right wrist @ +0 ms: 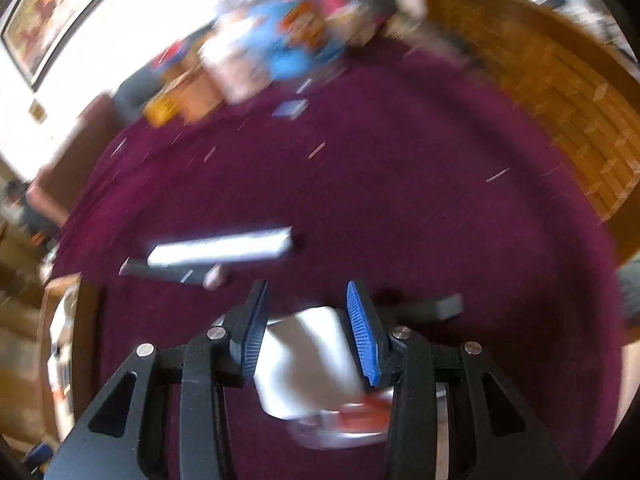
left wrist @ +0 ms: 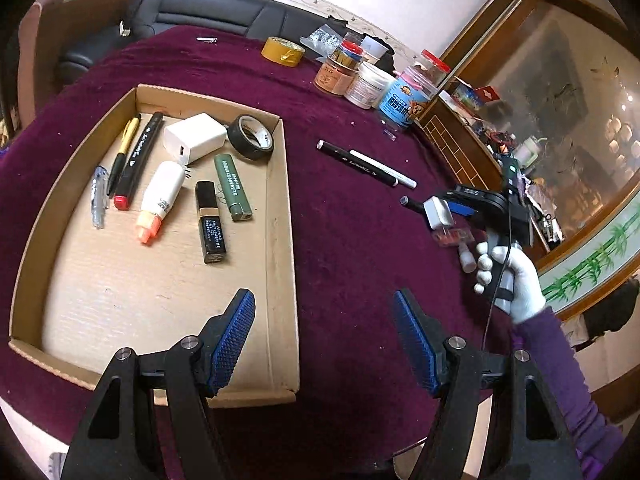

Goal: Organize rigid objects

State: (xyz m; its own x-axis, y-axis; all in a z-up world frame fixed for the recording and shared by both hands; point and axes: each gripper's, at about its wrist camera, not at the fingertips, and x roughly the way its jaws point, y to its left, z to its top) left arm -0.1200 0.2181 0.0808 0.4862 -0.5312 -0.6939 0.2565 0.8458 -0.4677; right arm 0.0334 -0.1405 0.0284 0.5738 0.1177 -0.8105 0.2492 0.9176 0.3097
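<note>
A cardboard tray (left wrist: 280, 208) lies on the purple cloth and holds several pens, a white charger (left wrist: 194, 136), a black tape roll (left wrist: 251, 137), a glue bottle, a lipstick and a green lighter. My left gripper (left wrist: 324, 340) is open and empty above the tray's near right corner. My right gripper (left wrist: 444, 210) is shut on a small white plug adapter (left wrist: 437, 213), which also shows in the blurred right wrist view (right wrist: 308, 360) between the fingers (right wrist: 362, 332). Two markers (left wrist: 366, 162) lie on the cloth beyond it.
An orange clear item (left wrist: 454, 236) and a small white bottle (left wrist: 467, 260) lie under the right gripper. Jars and tubs (left wrist: 368, 80) and a yellow tape roll (left wrist: 283, 51) stand at the far table edge. A wooden cabinet (left wrist: 472, 152) runs along the right.
</note>
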